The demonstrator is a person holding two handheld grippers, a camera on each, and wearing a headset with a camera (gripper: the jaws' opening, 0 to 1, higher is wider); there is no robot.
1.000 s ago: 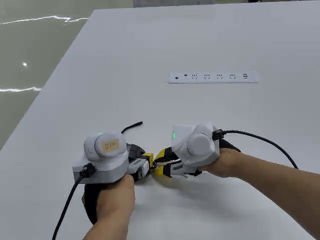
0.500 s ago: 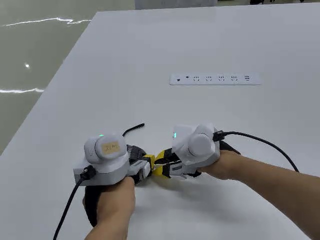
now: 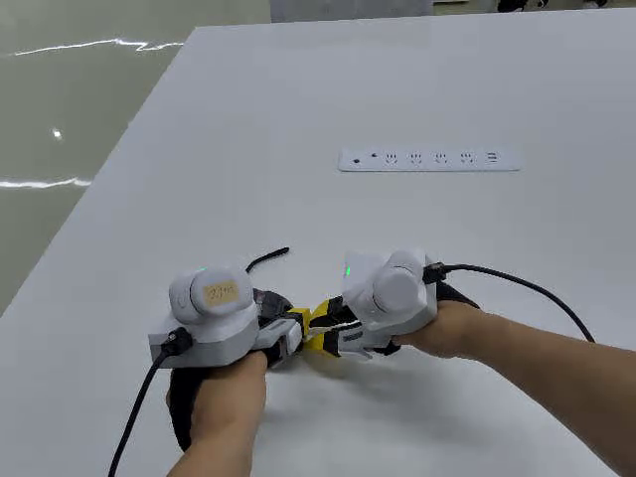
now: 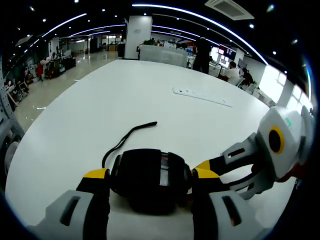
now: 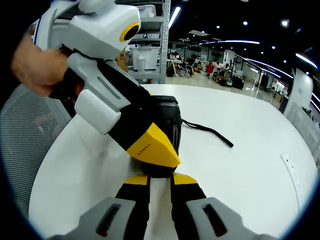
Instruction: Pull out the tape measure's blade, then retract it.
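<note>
The black tape measure (image 4: 149, 186) sits on the white table, and my left gripper (image 4: 151, 175) is shut on its case, one yellow-tipped finger on each side. In the head view the case (image 3: 271, 301) shows just past the left gripper (image 3: 296, 322). My right gripper (image 5: 161, 179) faces it from the right. Its jaws are drawn nearly together right at the case (image 5: 167, 116), on the blade's end. The left gripper's yellow finger (image 5: 152, 146) partly hides that spot. In the head view the right gripper (image 3: 324, 334) almost touches the left one.
The tape measure's black wrist strap (image 3: 266, 259) trails away over the table (image 3: 298, 119). A white power strip (image 3: 429, 159) lies farther back. The right gripper's cable (image 3: 517, 283) runs off to the right. The table's left edge drops to a shiny floor (image 3: 60, 119).
Both grippers stay close together around the tape measure with almost no shift. The head camera has tilted slightly, sliding the picture down.
</note>
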